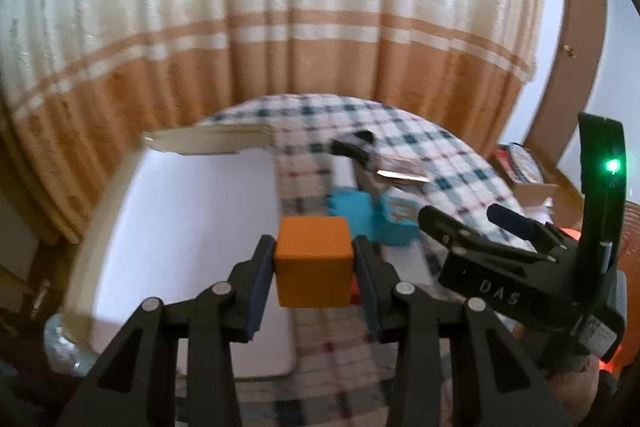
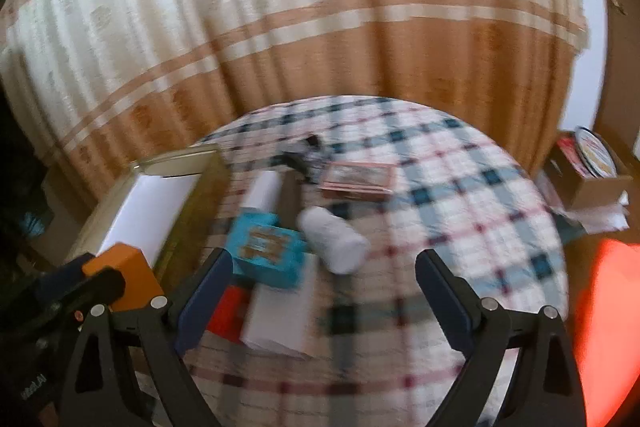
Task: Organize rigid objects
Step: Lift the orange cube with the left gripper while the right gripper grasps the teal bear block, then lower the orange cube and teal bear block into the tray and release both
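Note:
My left gripper (image 1: 314, 267) is shut on an orange cube (image 1: 313, 261) and holds it above the checked tablecloth, by the right edge of a shallow white-bottomed box (image 1: 192, 227). The cube also shows in the right wrist view (image 2: 128, 271) at the lower left, beside the box (image 2: 152, 211). My right gripper (image 2: 324, 287) is open and empty above the cloth; its body shows in the left wrist view (image 1: 500, 267) at the right. A teal box (image 2: 266, 249), a white cylinder (image 2: 334, 241), a flat white box (image 2: 280, 315) and a red piece (image 2: 226, 311) lie ahead of it.
A round table with a checked cloth (image 2: 460, 195) stands before an orange and cream curtain (image 2: 320, 27). A brown flat packet (image 2: 356, 177) and a dark object (image 2: 304, 151) lie farther back. A cardboard box with plates (image 2: 592, 167) sits off the table at the right.

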Available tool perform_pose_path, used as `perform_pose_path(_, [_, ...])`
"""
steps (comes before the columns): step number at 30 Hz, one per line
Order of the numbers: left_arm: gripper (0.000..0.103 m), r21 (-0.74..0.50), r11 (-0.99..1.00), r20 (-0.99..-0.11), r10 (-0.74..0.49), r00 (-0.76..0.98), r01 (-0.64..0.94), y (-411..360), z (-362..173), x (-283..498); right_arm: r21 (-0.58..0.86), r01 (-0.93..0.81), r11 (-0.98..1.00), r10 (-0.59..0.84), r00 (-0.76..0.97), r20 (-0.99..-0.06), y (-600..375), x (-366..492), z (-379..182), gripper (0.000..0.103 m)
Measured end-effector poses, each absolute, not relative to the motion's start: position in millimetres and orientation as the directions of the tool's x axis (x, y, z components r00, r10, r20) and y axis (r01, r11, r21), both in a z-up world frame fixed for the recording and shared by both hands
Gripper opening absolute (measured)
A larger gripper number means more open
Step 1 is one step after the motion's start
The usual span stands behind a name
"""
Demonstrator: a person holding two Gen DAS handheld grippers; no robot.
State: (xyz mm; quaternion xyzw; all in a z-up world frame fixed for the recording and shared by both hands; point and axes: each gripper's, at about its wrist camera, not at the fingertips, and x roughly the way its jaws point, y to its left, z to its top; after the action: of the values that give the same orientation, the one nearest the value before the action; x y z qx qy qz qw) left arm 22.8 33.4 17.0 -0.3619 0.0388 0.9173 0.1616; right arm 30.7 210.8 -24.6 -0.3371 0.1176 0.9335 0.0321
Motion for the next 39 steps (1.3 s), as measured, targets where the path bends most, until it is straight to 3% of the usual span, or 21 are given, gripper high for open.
perform_pose_path(9, [0.039,-0.039,-0.978,-0.678,0.176,-0.714,-0.204,-11,16,7,0.193,-0.115,-0.974,-0.052,-0.721,-0.691,189,-14,-45,0.093])
perform_pose_path(12, [0.039,-0.039,-0.981,-0.679,0.167,-0.715,-0.191,-16,15,6,0.165,-0.121,-0.979,-0.033,-0.703,-0.711,183,-20,-52,0.08])
perform_pose_path(15, [0.039,-0.039,-0.982,-0.682,0.161,-0.714,-0.184,-20,14,4,0.172,-0.118,-0.978,-0.047,-0.678,-0.734,184,-25,-59,0.052])
perform_pose_path(26, [0.039,-0.032,-0.989,-0.681,0.127,-0.721,-0.144,-34,11,-2,0.204,-0.119,-0.972,-0.057,-0.719,-0.693,184,-13,-34,0.051])
perform_pose_path(32, [0.039,-0.038,-0.995,-0.674,0.091,-0.733,-0.088,-54,13,-11,0.214,0.033,-0.976,-0.159,-0.779,-0.607,137,-5,9,0.051])
perform_pose_path(39, [0.039,-0.009,-1.0,-0.671,0.021,-0.741,-0.02,-78,9,-16,0.197,0.155,-0.968,-0.244,-0.757,-0.606,79,-13,13,0.051])
